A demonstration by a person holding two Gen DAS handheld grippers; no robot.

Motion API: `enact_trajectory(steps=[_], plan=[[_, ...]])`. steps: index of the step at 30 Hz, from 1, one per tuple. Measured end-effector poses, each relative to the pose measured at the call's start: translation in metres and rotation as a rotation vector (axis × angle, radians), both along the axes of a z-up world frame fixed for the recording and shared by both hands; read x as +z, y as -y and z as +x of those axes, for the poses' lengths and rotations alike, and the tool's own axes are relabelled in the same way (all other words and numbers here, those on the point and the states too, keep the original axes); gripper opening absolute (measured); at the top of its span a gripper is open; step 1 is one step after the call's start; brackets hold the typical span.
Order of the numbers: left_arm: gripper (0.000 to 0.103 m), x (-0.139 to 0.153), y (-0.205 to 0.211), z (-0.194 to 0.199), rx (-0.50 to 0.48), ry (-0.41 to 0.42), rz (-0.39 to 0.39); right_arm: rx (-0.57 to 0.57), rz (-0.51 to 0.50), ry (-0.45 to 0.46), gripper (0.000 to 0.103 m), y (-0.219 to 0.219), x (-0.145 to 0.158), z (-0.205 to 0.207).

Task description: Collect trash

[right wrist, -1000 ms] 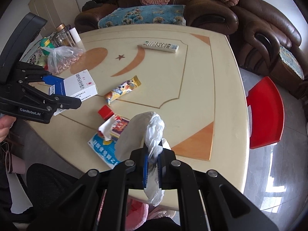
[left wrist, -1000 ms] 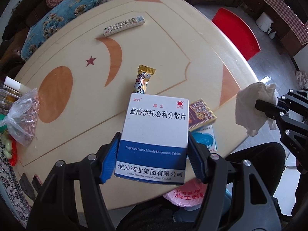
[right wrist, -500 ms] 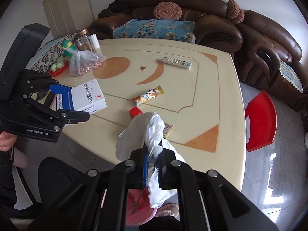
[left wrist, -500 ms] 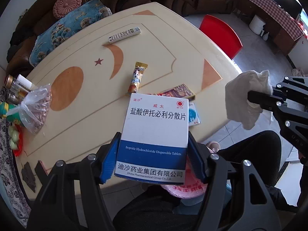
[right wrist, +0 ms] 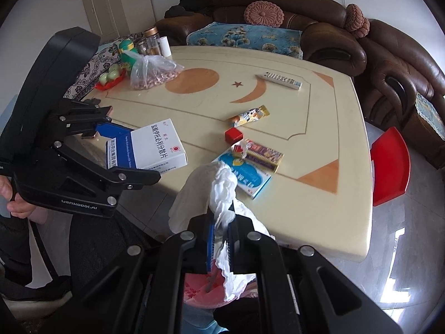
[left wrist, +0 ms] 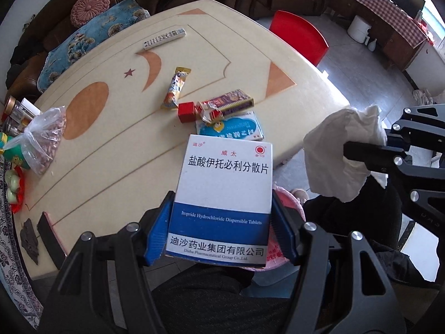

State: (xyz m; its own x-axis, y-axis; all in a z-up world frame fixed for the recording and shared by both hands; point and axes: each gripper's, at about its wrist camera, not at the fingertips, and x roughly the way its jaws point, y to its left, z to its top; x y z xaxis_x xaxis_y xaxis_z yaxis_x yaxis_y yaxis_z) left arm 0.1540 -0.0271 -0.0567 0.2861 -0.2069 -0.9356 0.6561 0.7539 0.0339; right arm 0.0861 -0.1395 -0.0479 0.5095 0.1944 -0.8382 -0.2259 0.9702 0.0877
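Note:
My left gripper [left wrist: 221,194] is shut on a white-and-blue medicine box [left wrist: 225,194], gripped by its two sides and held off the table's near edge. The same box [right wrist: 158,146] shows at the left of the right wrist view. My right gripper [right wrist: 221,220] is shut on a crumpled white tissue [right wrist: 222,186], which hangs past the table edge; the tissue [left wrist: 339,150] appears at the right of the left wrist view. A pink container [right wrist: 200,286] lies below both grippers, mostly hidden. On the table [left wrist: 111,153] lie a snack wrapper [left wrist: 175,87], a small red box [left wrist: 185,111], a purple-gold pack [left wrist: 233,101] and a blue-white box [left wrist: 230,128].
A remote [left wrist: 164,38] lies at the far side. A plastic bag of nuts [left wrist: 44,142], jars and toys crowd the left end. A red stool [left wrist: 299,37] stands right of the table, brown sofas behind. A person's dark-clothed legs are below the grippers.
Both grippers have drawn back from the table toward the person, each still holding its load. The table looks farther off, and the small red box and torn pack came into the left view.

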Motion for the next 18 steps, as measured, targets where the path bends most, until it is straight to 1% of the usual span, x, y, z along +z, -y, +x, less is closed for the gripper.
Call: enact_trajectory(steps=[10, 18], plan=[[0.064, -0.029, -0.014, -0.026, -0.002, -0.036, -0.020, 0.022, 0.003, -0.062, 0.008, -0.013, -0.032, -0.023], [0.064, -0.077, -0.014, -0.038, -0.020, -0.113, -0.007, 0.022, 0.010, -0.137, 0.008, -0.017, -0.075, -0.030]])
